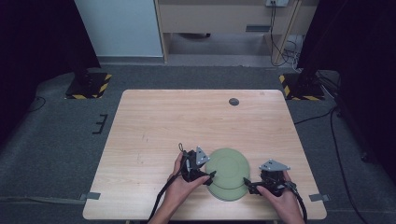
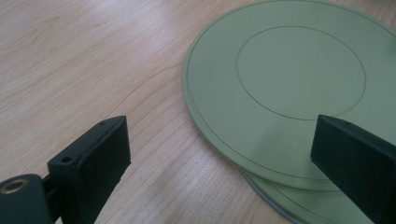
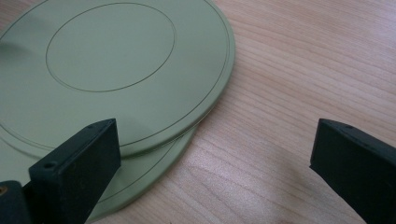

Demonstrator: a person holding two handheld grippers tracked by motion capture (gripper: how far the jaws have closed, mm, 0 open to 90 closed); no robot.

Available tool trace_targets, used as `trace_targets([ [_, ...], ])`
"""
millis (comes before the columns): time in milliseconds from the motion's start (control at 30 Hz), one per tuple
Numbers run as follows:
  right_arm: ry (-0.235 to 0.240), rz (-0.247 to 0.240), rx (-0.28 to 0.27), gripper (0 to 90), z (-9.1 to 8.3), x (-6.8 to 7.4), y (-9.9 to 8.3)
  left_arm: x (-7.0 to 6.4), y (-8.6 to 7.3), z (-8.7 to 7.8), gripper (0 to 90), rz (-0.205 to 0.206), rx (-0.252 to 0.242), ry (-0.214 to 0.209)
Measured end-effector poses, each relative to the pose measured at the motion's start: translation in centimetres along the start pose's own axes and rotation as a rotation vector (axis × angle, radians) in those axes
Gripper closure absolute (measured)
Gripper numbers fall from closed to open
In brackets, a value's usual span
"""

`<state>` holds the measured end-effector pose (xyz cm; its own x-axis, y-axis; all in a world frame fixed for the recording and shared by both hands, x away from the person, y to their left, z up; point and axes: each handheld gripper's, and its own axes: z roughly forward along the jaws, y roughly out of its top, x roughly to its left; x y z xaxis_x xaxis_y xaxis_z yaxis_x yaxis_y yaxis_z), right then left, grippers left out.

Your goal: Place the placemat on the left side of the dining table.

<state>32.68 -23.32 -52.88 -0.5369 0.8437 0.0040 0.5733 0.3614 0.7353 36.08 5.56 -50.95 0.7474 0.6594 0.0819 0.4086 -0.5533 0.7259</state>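
Two pale green plates lie stacked near the table's front edge, the top plate (image 1: pixel 228 167) shifted a little farther back than the lower plate (image 1: pixel 232 194). My left gripper (image 1: pixel 209 177) is open at the stack's left rim. Its jaws straddle the edge of the top plate (image 2: pixel 280 84), with the lower plate (image 2: pixel 299 207) peeking out beneath. At the right rim my right gripper (image 1: pixel 248 185) is open too. One of its jaws hangs over the top plate (image 3: pixel 116 70) and the lower plate (image 3: pixel 154 172), the other over bare wood. Neither holds anything.
The wooden table (image 1: pixel 163 121) has a small dark round cap (image 1: pixel 234 101) near its far edge. Grey floor surrounds it, with taped stand feet (image 1: pixel 88 86) at the back corners. A person's hands (image 1: pixel 180 189) enter from the bottom.
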Motion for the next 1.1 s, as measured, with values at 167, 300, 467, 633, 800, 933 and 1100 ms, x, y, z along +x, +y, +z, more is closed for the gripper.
trace_targets([
  [167,-0.003,-0.007,0.002,5.4,-0.2,-0.1,-0.2,-0.5,-0.2,-0.2,4.2,0.018,-0.002,-0.015],
  [300,0.002,0.003,0.002,5.2,-0.3,-0.4,-0.4,-0.7,-0.7,-0.2,4.3,0.019,0.008,-0.018],
  [467,-0.005,-0.001,0.000,4.3,-0.1,-0.1,-0.3,-0.5,-1.2,0.2,4.5,0.001,0.010,-0.021],
  [633,-0.005,0.001,0.001,3.8,0.0,-0.2,-0.3,-0.2,-0.9,0.4,5.5,-0.022,0.010,-0.040],
  [800,-0.003,0.001,0.000,3.9,0.0,-0.2,-0.3,-0.1,-0.6,1.1,5.6,-0.048,0.019,-0.086],
  [933,-0.002,0.005,0.000,3.6,0.0,-0.2,-0.3,0.3,-0.4,1.8,4.5,-0.090,0.030,-0.139],
  [1100,0.001,0.008,0.003,3.3,0.0,-0.2,-0.3,0.5,-0.2,2.3,4.6,-0.125,0.041,-0.183],
])
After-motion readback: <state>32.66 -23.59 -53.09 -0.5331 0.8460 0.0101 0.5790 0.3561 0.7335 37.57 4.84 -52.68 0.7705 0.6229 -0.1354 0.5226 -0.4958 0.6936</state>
